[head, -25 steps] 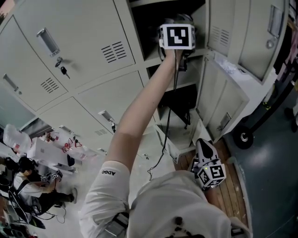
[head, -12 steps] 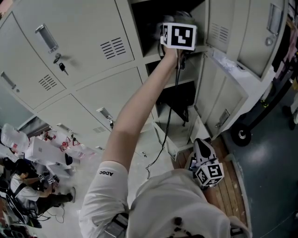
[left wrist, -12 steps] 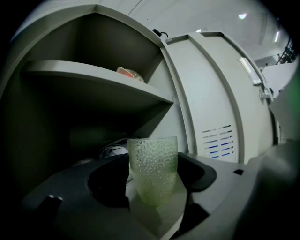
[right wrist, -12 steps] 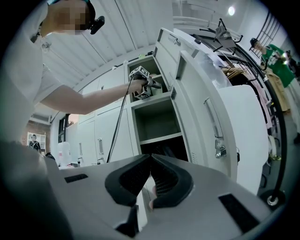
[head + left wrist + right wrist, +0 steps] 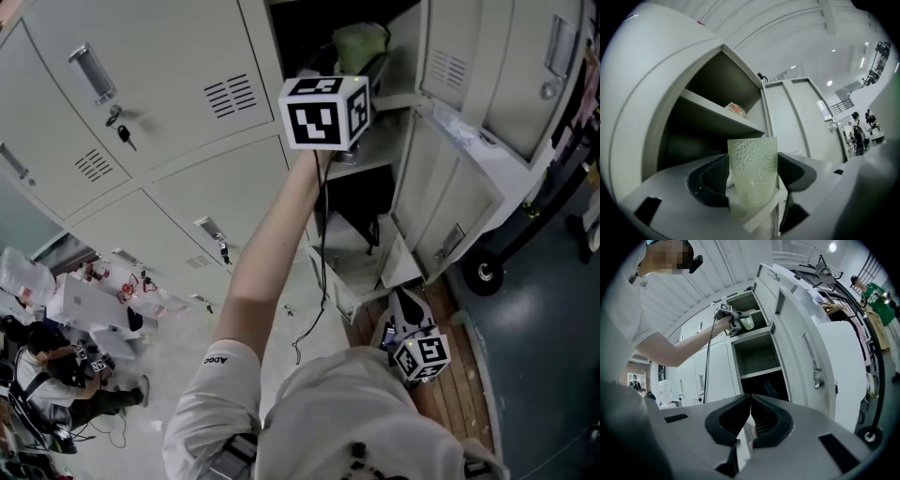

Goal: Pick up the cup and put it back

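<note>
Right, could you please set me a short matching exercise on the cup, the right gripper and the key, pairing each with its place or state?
Things:
1. pale green textured cup
2. right gripper
3. key

Places or states:
A. in the lock of a closed locker door
B. clamped between the jaws of the left gripper
C. jaws together, nothing between them

Pairs: 1-B, 2-C, 3-A.

The left gripper's jaws have just been closing, with the cup between them.

The pale green dimpled cup [image 5: 752, 171] is upright, gripped by the left tongs [image 5: 753, 161], which have just closed on it.
</note>
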A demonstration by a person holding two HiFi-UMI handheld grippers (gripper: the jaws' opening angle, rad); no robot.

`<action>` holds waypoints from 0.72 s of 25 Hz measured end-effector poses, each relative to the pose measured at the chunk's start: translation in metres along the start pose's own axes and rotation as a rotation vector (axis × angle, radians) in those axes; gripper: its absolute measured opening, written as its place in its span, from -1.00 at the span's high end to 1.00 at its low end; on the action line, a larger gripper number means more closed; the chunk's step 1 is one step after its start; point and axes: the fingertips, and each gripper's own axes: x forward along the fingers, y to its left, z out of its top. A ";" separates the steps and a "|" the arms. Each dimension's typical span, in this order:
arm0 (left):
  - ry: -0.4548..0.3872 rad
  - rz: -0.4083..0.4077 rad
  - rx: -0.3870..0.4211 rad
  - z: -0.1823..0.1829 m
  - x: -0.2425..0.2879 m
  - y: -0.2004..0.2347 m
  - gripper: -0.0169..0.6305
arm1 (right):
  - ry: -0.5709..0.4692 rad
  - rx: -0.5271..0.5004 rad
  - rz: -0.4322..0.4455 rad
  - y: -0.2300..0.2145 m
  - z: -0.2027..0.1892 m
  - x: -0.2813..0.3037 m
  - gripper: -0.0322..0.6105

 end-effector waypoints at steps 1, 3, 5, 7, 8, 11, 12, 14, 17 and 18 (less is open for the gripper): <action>-0.025 -0.012 0.000 0.003 -0.011 -0.002 -0.05 | 0.006 -0.001 0.003 0.001 0.000 0.001 0.82; -0.064 -0.057 -0.002 0.005 -0.035 -0.012 -0.05 | 0.017 -0.007 0.014 0.005 -0.001 0.003 0.82; -0.090 -0.111 -0.017 0.001 -0.061 -0.025 -0.05 | 0.024 -0.016 0.031 0.010 -0.002 0.007 0.82; -0.104 -0.146 -0.029 -0.010 -0.088 -0.035 -0.05 | 0.030 -0.024 0.049 0.015 -0.003 0.010 0.82; -0.106 -0.153 -0.027 -0.018 -0.101 -0.038 -0.05 | 0.034 -0.027 0.057 0.018 -0.004 0.011 0.82; -0.090 -0.161 -0.001 -0.040 -0.133 -0.043 -0.05 | 0.054 -0.033 0.079 0.025 -0.008 0.013 0.82; -0.083 -0.165 0.005 -0.046 -0.142 -0.044 -0.05 | 0.062 -0.034 0.085 0.027 -0.010 0.013 0.82; -0.075 -0.175 0.016 -0.055 -0.160 -0.047 -0.05 | 0.078 -0.037 0.094 0.031 -0.014 0.012 0.82; -0.074 -0.180 0.043 -0.066 -0.186 -0.051 -0.05 | 0.097 -0.053 0.106 0.036 -0.017 0.012 0.82; -0.073 -0.180 0.047 -0.071 -0.194 -0.052 -0.05 | 0.103 -0.060 0.111 0.038 -0.018 0.012 0.82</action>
